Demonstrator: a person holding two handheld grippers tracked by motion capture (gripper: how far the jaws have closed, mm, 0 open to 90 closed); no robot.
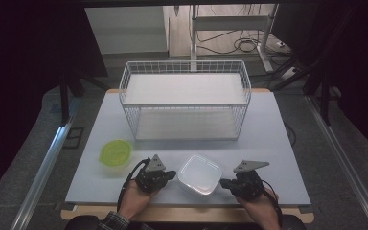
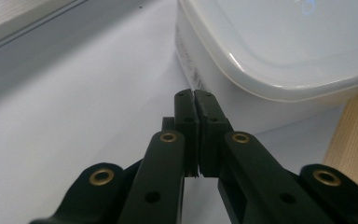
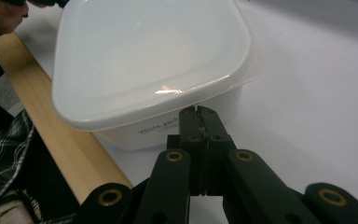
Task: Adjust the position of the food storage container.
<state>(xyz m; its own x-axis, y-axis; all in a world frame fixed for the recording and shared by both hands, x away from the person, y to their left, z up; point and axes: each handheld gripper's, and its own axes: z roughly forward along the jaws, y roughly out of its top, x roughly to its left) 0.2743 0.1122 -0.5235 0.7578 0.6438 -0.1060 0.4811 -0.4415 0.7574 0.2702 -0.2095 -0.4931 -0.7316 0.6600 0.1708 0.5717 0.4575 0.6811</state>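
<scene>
Fingers of both grippers are pressed together on nothing; from the high view the left gripper (image 1: 171,174) and right gripper (image 1: 224,182) flank a lidded white container (image 1: 200,174) at the counter's (image 1: 278,158) near edge; in the left gripper view its fingers (image 2: 186,112) sit just beside the container wall (image 2: 223,100); in the right gripper view the fingers (image 3: 190,126) point under the lid rim (image 3: 254,70) (smooth stiff plastic, probably light and slippery, so squeezing both side walls below that rim seems safest)

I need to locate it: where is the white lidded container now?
High view: the white lidded container sits at the table's near edge, between both tongs, right of the green bowl.
</scene>
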